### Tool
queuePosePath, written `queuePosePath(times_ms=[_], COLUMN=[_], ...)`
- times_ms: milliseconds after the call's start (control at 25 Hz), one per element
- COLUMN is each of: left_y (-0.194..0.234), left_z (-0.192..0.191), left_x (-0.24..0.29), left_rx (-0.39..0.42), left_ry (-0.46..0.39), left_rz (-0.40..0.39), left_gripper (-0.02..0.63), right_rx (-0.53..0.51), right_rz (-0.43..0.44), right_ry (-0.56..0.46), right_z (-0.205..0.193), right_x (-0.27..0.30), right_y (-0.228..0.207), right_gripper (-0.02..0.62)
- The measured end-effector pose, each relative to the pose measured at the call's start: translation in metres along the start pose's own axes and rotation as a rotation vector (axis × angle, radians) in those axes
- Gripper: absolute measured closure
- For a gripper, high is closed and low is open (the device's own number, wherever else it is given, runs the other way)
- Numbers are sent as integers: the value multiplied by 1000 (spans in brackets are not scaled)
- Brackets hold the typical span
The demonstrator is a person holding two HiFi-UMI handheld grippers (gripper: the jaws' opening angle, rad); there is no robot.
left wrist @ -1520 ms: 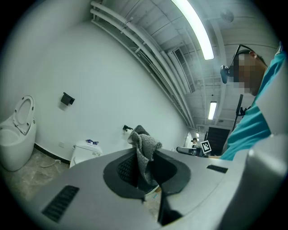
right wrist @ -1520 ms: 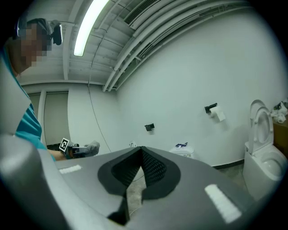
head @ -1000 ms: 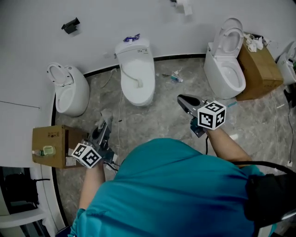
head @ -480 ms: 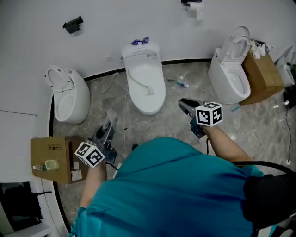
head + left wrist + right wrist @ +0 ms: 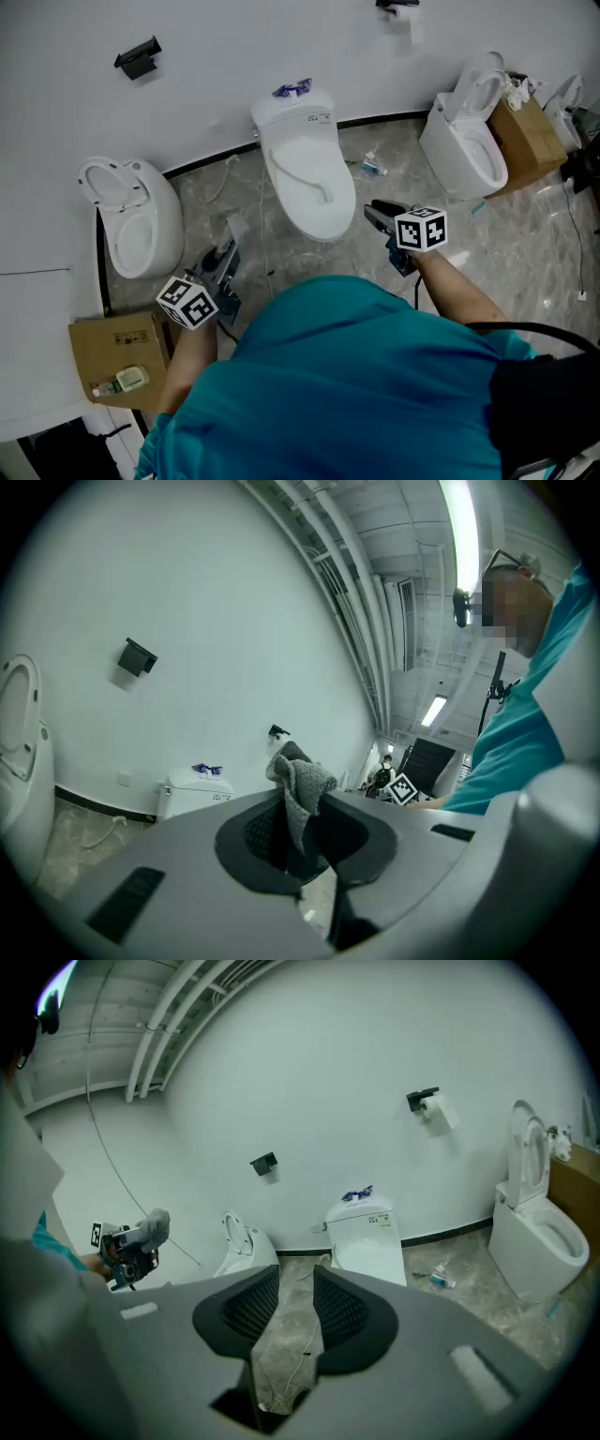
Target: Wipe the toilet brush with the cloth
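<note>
Left of the middle toilet [image 5: 309,183], just short of its front, the left gripper [image 5: 227,253] has its jaws clamped on the grey cloth [image 5: 237,228], and a bunched fold of it stands up past the tips. The toilet has its lid down, and a thin curved line crosses that lid, too small to name. Right of the toilet's front, a little nearer to it than the left one, the right gripper [image 5: 373,210] points toward the bowl and slightly down. Its jaws have just been opening and stand partly apart, with only bare floor between them. The toilet brush cannot be picked out in any view, so neither the way it lies from the grippers nor its long axis can be told. A small bottle-like thing [image 5: 372,168] on the floor right of the toilet does not look like a brush. In my judgement the coming move falls to the empty right gripper — finding and taking the brush handle, so that the 2 grippers can meet in front of the toilet.
</note>
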State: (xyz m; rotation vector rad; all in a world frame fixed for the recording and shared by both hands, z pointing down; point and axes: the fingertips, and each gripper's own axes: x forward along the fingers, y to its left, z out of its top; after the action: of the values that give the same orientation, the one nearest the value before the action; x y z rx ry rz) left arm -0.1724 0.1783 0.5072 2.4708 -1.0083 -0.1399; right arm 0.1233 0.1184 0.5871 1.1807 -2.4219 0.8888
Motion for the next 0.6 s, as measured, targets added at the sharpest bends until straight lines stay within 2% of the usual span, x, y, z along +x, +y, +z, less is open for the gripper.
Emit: queuePosePath(times_ms=[160,320,480,600], left_y=[24,45,69,87], left_z=[0,1,0,4], left_x=[20,48,89,134], left_rx=[-25,-49,-57,-62], left_ry=[22,59,75,92], left_rz=[-20,-7,26,85], left_gripper=[567,568,568,568], right_rx=[14,36,53,61], right_rz=[-41,-55,-26,13], right_ry=[42,79,117,145], right_z=[-5,-4,3,18], right_x=[23,51,86,116], right_y=[-16,-42,-81,-124], right_gripper=[486,471,462,456])
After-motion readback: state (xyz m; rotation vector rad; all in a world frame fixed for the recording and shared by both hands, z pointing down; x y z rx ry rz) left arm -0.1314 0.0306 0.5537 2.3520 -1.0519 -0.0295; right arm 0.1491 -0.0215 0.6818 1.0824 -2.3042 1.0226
